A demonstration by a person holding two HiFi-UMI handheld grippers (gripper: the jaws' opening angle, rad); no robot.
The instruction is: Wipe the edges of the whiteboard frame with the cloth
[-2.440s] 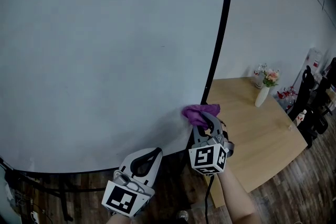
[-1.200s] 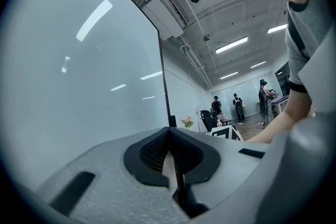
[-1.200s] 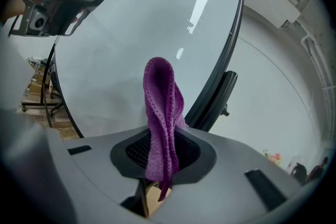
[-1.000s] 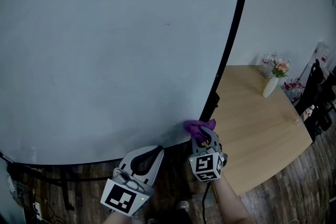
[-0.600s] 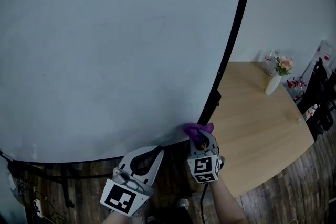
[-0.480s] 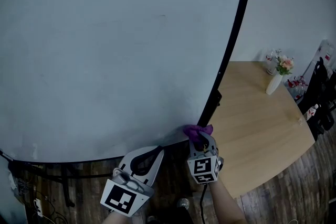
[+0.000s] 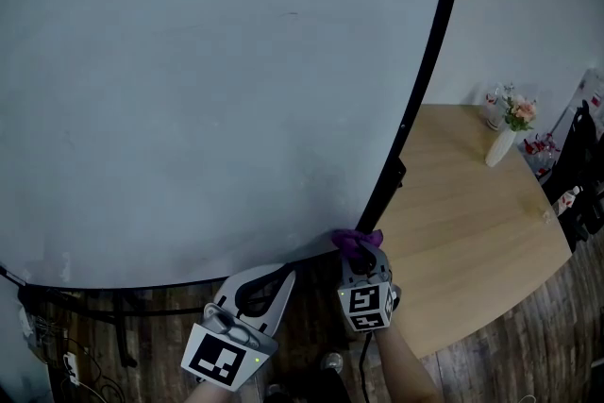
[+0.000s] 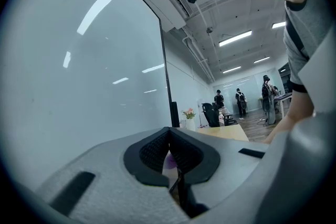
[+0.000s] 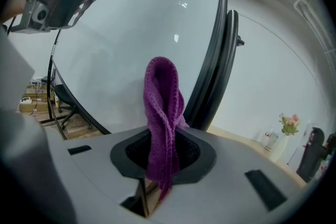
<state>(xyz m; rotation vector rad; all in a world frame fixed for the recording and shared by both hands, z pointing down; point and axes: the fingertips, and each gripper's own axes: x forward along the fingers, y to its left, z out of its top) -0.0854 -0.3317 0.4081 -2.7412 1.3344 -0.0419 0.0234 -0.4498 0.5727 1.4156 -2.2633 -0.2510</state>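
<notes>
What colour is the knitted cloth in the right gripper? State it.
Purple: the knitted cloth shows best in the right gripper view.

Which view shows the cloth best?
The right gripper view: the cloth stands up large and centered, clamped in the right gripper. The head view shows only a small purple bunch by the frame. The left gripper view shows barely a purple speck.

The cloth is showing purple in a ribbed knit. The whiteboard is looking pale grey-white inside its black frame. The left gripper and right gripper are showing grey, with black-and-white square markers. The table is showing light wood grain, the floor dark brown planks.
</notes>
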